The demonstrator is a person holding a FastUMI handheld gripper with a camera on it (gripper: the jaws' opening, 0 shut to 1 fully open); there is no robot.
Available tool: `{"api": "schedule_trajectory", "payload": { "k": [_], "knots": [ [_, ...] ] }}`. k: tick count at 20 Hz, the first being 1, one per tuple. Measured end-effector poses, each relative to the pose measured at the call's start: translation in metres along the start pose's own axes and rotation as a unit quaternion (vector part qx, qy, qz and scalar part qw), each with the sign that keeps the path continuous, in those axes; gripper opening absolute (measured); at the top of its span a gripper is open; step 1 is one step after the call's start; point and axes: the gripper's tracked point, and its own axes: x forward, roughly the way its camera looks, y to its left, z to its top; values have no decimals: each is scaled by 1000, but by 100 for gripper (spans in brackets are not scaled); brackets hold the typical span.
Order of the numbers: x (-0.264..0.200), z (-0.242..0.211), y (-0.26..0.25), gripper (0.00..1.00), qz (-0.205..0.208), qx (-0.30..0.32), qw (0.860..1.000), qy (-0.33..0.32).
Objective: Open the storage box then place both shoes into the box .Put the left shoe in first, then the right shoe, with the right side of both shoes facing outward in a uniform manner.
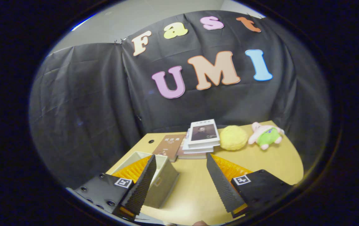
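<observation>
Wooden table [195,188], storage box [163,179] beside spread fingers [179,163], books [198,138] beyond

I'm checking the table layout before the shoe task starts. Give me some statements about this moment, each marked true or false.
1. The hand-held gripper is open, with nothing between its fingers. True.
2. The storage box lies beside one finger, near the table's edge. True.
3. The yellow ball sits inside the storage box. False: it rests on the table beyond the fingers, beside the pink plush toy.
4. The books stand upright in a row. False: they lie flat, some stacked.
</observation>
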Motion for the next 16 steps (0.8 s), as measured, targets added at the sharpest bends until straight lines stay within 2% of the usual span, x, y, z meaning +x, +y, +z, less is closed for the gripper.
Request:
{"api": "schedule_trajectory", "payload": {
  "k": [8,16],
  "knots": [
    [-31,41,-90,100,-105,-65,989,-76],
    [-45,60,-116,100,-138,-69,980,-124]
  ]
}}
